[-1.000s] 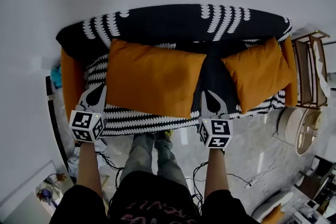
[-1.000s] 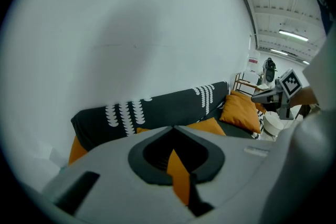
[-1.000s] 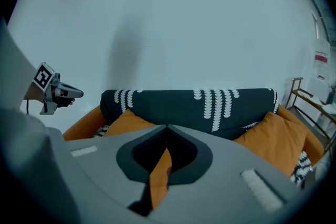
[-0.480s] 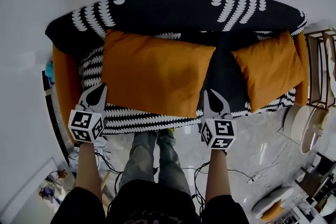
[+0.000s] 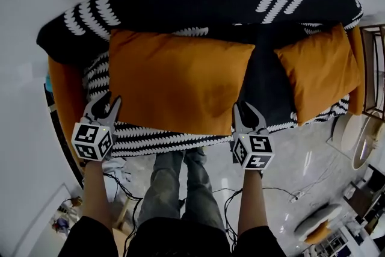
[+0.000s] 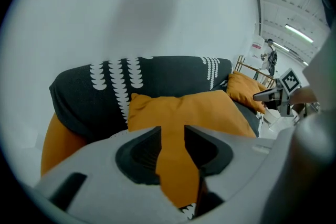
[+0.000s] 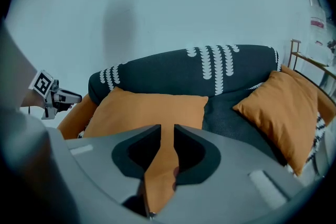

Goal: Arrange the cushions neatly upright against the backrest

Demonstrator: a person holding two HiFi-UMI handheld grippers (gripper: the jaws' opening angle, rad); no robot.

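On the black patterned sofa (image 5: pixel 180 3), the big cushion (image 5: pixel 180 81) lies flat, lengthwise across the seat. The left tool (image 5: pixel 104 108) and right tool (image 5: pixel 246 111), jaws just parting and empty, sit at its front corners.

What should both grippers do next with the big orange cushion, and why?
Probably ease both forward onto the large orange fabric cushion at its near corners. The left gripper and right gripper flank it, their fingers have just been opening, nothing between them; it lies on the black-and-white patterned seat, not upright.
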